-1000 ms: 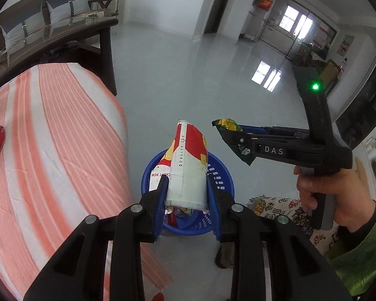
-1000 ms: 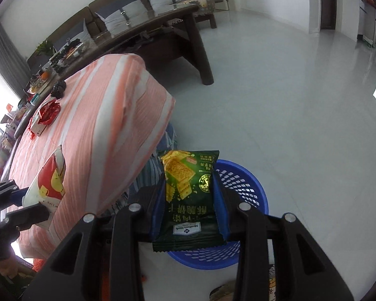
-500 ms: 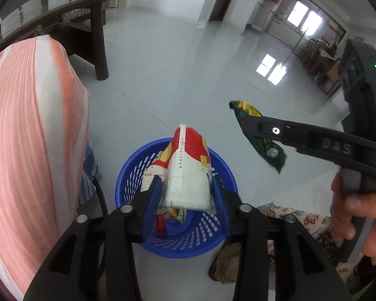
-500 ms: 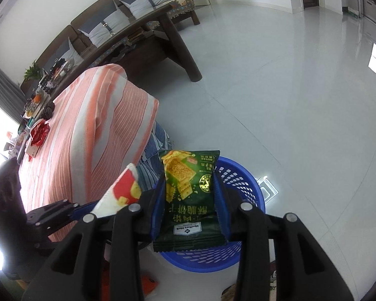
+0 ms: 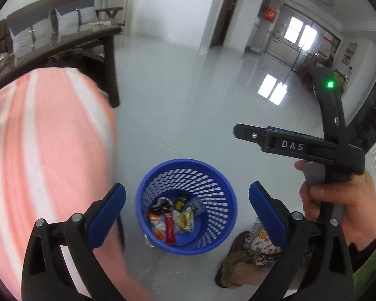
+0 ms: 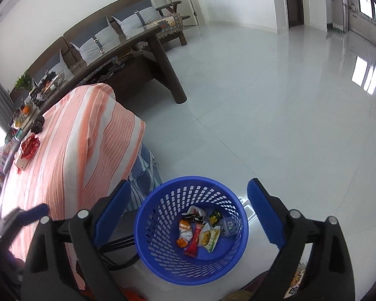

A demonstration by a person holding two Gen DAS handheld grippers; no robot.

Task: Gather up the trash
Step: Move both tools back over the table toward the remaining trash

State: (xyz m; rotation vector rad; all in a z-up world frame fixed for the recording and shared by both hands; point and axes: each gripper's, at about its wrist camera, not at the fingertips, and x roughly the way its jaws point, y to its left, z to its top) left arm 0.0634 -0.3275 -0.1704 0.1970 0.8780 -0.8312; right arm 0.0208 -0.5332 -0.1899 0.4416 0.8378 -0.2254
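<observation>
While both hang above blue mesh wastebasket [image 5: 208, 225] | left claw [image 5: 186, 202], right claw [image 6: 188, 199]: just spread, empty | wrappers [image 6: 200, 233] inside, below.

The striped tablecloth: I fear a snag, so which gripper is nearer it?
Left. The left gripper hangs open beside the striped tablecloth; the right gripper, also open, sits farther out beyond the blue basket.

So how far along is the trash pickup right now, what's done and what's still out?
Done: several wrappers lie at the bottom of the blue basket. In hand: nothing. The left gripper and right gripper have just been opening and hang empty over the basket. Left: a red wrapper sits on the striped tablecloth, probably next; the things near it are too small to tell.
</observation>
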